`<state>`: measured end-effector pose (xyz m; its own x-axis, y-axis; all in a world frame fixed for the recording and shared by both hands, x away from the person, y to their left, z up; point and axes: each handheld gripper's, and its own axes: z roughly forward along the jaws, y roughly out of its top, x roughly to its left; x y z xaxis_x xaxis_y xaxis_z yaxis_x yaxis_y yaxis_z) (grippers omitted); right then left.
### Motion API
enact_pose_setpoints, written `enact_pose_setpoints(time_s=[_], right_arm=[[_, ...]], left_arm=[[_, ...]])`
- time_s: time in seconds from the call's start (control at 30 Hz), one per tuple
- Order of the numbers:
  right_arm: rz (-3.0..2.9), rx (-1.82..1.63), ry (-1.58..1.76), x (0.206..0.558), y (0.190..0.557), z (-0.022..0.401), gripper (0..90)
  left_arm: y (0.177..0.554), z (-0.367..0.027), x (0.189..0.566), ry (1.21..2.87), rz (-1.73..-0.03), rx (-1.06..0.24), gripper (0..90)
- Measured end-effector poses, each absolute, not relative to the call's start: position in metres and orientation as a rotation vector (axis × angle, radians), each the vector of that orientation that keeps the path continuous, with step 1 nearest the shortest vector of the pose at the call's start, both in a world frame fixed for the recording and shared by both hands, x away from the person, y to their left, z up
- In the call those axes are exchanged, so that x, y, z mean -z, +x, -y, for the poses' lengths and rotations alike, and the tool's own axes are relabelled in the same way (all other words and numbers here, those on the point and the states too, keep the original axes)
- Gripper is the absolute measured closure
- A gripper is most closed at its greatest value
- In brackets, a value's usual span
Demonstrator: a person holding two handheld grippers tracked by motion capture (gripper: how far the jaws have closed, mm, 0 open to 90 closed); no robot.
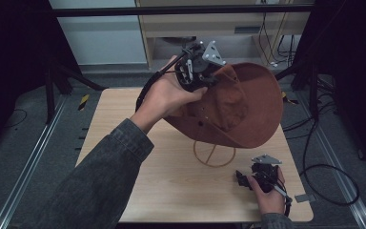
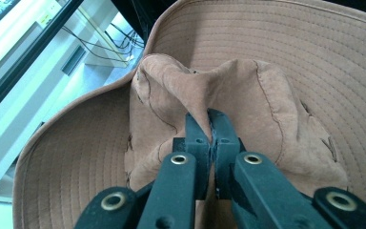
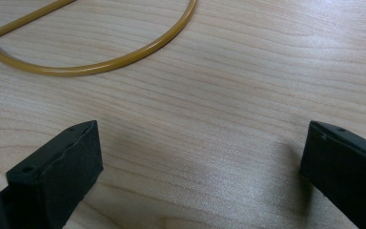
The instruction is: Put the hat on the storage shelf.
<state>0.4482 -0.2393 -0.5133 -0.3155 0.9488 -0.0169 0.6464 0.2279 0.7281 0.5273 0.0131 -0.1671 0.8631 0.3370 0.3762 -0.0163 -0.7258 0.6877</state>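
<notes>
Brown suede hat [image 1: 238,107] tilted, crown toward person, pinched by left gripper [image 2: 209,125]; right gripper [image 3: 200,167] jaws apart; no legible markings

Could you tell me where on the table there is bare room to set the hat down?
The table's left half, beside the sleeve, is bare wood, as is the near strip between the sleeve and the right gripper. It is crowded mid-right: the ring stand sits under the hat, which the left gripper holds above it.

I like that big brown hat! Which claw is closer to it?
Left. The left claw is pinching the crown of the brown hat, lifted above the table. The right claw rests open on the table, apart from it.
</notes>
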Motion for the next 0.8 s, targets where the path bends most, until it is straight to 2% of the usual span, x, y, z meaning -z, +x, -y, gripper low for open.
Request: enact_pose_setpoints(time_s=[0.8], right_arm=[[-2.039, -0.872, 1.486, 0.513, 0.447, 0.238, 0.4]], left_arm=[[0.536, 0.007, 0.177, 2.319, -0.222, -0.603, 88.3]])
